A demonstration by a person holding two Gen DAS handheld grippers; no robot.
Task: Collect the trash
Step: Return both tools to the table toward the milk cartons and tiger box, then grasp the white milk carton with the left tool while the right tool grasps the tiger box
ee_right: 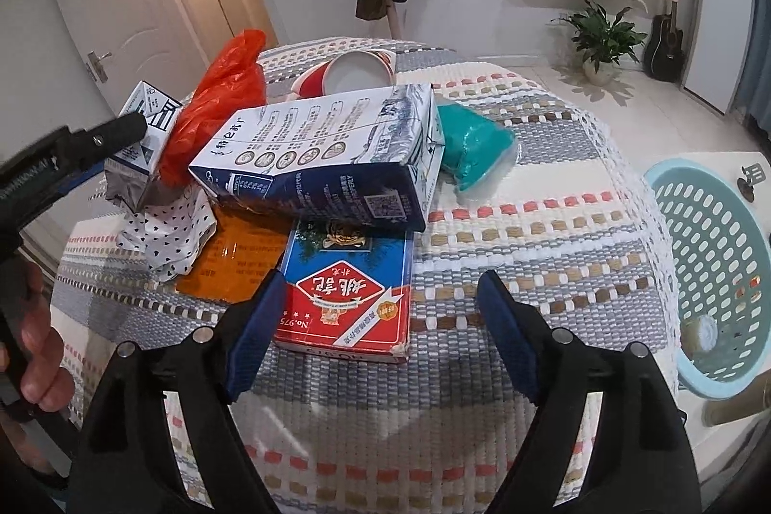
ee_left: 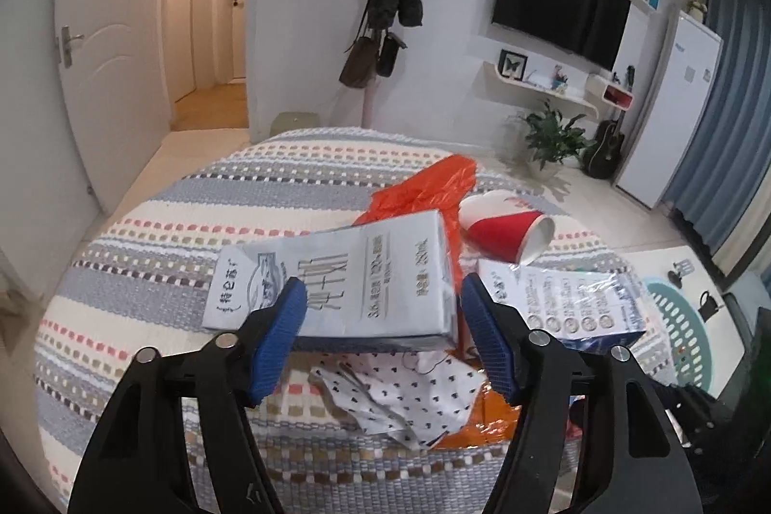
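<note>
- Filling most of both views, the round bench (ee_right: 530,186) wears a striped woven cloth and carries all the trash in one heap on its left half.
- A pale blue basket (ee_right: 713,225) stands on the floor just beside the bench's right edge.
- The left claw (ee_left: 380,287) hangs over the heap, half open. One pad lies in front of the grey carton (ee_left: 337,283) and the other sits just off its right end. It pinches nothing that I can see.
- The right claw (ee_right: 380,280) is spread wide and holds nothing. The card box (ee_right: 352,302) lies between its fingers, close against the left one and well apart from the right.
- The blue carton (ee_right: 327,157) lies on its side, its near edge resting on the card box's far end.
- A crumpled orange bag (ee_right: 221,99) sits between the two cartons.
- A red cup (ee_right: 356,73) lies tipped over behind the blue carton.
- A teal pouch (ee_right: 472,143) lies just beside the blue carton's right end.
- Dotted paper (ee_right: 164,234) is bunched under the grey carton, on a flat orange sheet (ee_right: 236,263).
- A hand (ee_right: 38,350) shows at the left edge of the right wrist view.
</note>
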